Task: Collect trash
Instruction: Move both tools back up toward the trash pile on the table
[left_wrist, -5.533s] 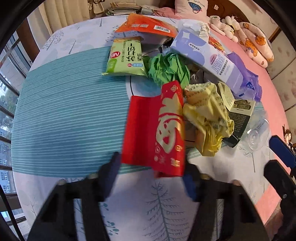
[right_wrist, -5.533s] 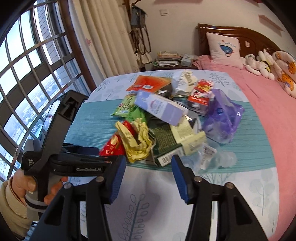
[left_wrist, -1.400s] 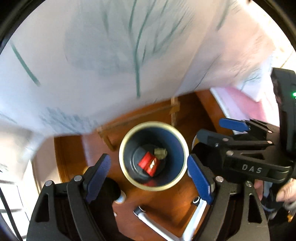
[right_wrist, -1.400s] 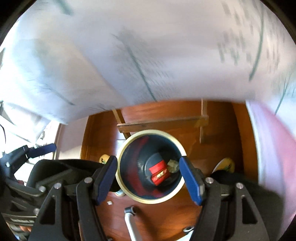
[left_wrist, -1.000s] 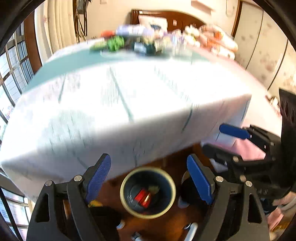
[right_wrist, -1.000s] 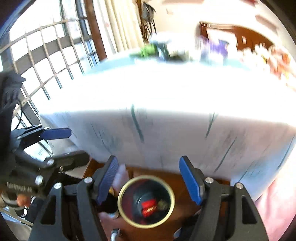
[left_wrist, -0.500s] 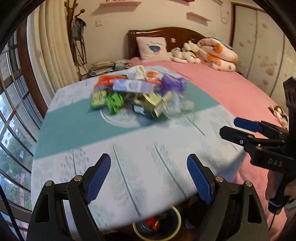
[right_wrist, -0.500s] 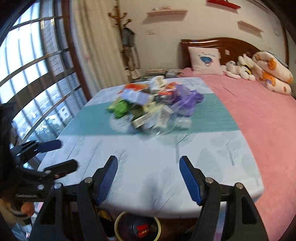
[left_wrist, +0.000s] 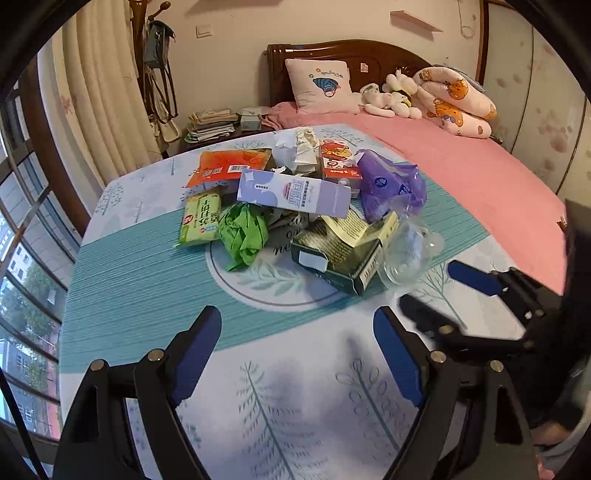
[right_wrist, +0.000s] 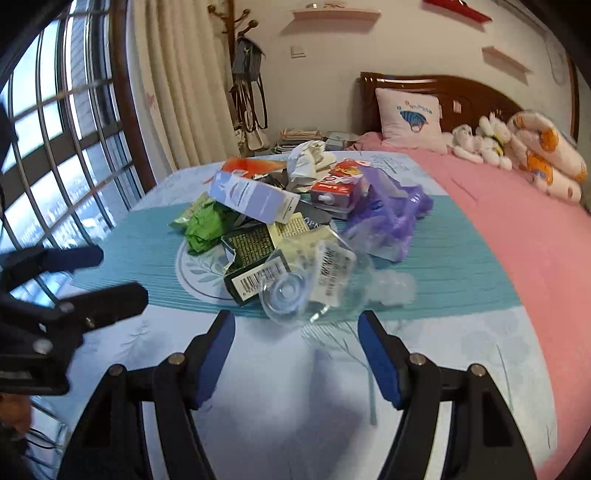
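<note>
With both sets of tongs empty and spread wide, the step in hand looks like the reach back toward the pile for the next pick. Left tongs (left_wrist: 297, 354) hang over the near part of the desk (left_wrist: 140, 280), pads apart, nothing btwn them. Right tongs (right_wrist: 295, 350) likewise apart and empty, lined up w/ the clear plastic cup (right_wrist: 295, 291), which lies on its side at the near edge of the heap, just beyond the pads.

Trash pile sits mid-desk, on and around the round print of the cloth: green crumpled wrapper (left_wrist: 243, 230) on the left side, pale green snack pack (left_wrist: 201, 219) beside it, lilac milk carton (left_wrist: 293, 194) lying across the top, dark torn box (left_wrist: 334, 258) in front, purple bag (left_wrist: 391, 182) on the right, red juice box (left_wrist: 340, 166) and orange packet (left_wrist: 231, 166) at the back. No bin shows in either view.

Next move, as I judge it: right tongs go fwd and down to straddle the cup, then close gently; thin plastic prob. crushes or slips if squeezed hard. Left tongs are best placed for the green wrapper or dark box; the box is partly under the carton, so the wrapper looks the easier grab
</note>
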